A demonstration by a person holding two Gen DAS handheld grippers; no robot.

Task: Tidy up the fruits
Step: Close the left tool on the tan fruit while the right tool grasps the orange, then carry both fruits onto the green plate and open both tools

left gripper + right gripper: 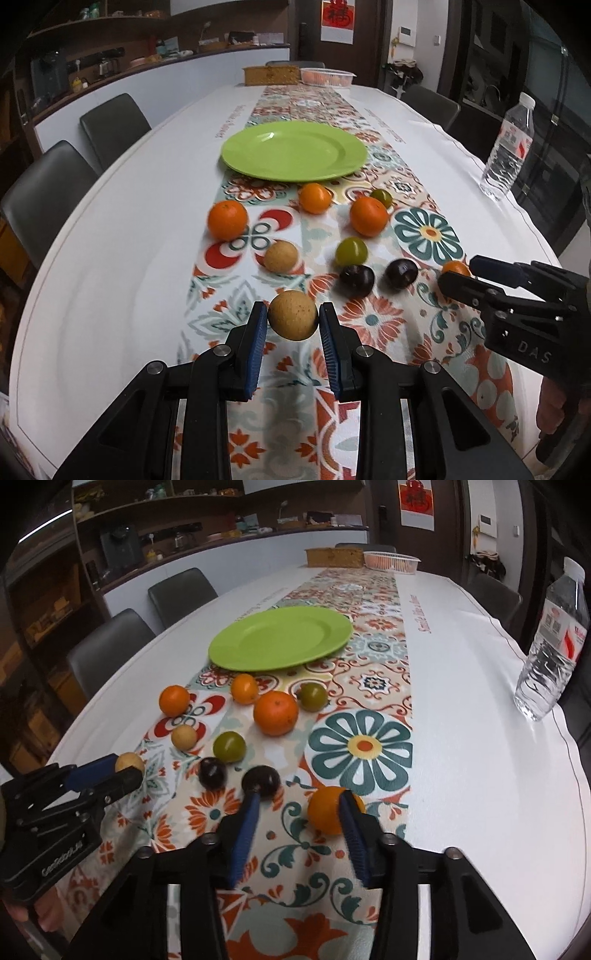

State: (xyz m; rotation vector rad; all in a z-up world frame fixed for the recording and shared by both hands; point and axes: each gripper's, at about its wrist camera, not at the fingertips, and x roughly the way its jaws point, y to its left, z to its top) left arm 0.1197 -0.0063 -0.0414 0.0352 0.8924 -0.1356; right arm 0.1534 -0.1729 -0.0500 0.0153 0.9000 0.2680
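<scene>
Left wrist view: left gripper [293,319], jaws closed on tan fruit [293,314] at lower centre. Green plate [293,150] sits bare at upper centre; carry high over the scattered fruit. Right wrist view: right gripper [299,814], jaws spread, small orange [328,809] against right pad, ungripped; centre before closing. Desk edge, bottle [552,650] far right.

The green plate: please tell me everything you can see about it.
The green plate is round and lime green, with a wide flat rim and a shallow well. It looks like glossy plastic. It lies flat on the patterned table runner, beyond the scattered fruits. Nothing is on it, and no fruit or gripper touches it.
</scene>
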